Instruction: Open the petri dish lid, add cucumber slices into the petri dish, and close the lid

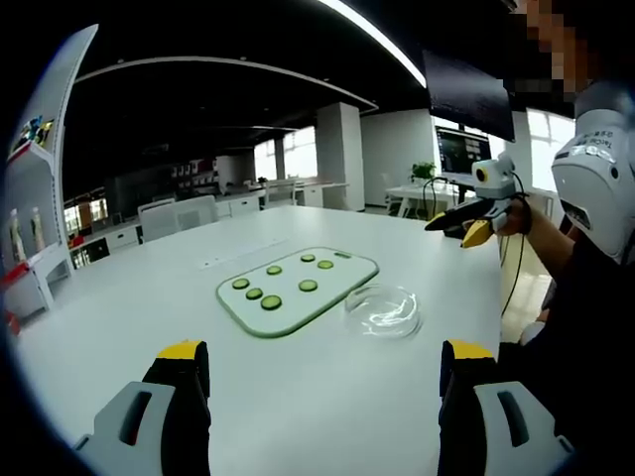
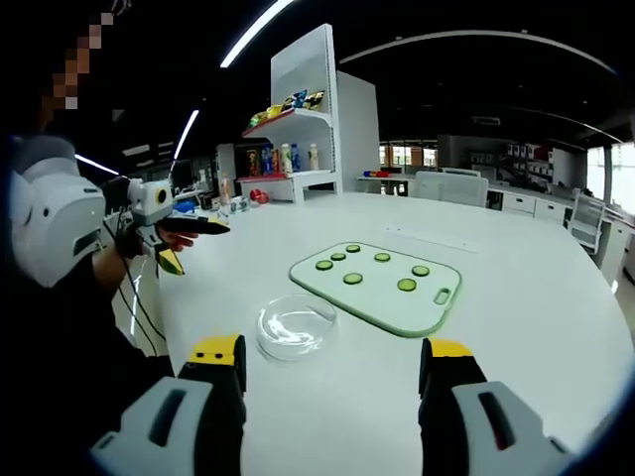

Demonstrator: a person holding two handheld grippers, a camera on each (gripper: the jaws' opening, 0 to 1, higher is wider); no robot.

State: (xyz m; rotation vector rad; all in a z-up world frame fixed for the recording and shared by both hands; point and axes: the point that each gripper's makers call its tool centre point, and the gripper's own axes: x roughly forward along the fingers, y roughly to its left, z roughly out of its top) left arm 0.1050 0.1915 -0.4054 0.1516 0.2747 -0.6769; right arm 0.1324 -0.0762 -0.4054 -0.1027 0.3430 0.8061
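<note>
A clear glass petri dish [image 1: 382,309] [image 2: 296,325] sits on the white table just off the near end of a green-rimmed cutting board [image 1: 347,270] [image 2: 382,297]. I cannot tell its lid from its base. Several cucumber slices [image 1: 309,286] [image 2: 352,279] lie flat on the board. My left gripper [image 1: 322,372] [image 2: 198,243] hovers open and holds nothing, well short of the dish. Across from it, my right gripper [image 2: 327,367] [image 1: 454,228] is also open with nothing in it, held above the table short of the dish.
A white shelf unit [image 2: 303,119] [image 1: 40,188] with bottles and packets stands beyond one table end. Monitors [image 1: 461,154] and desks lie behind the person. A black cable [image 1: 516,278] hangs by the table edge. Bare tabletop surrounds the board.
</note>
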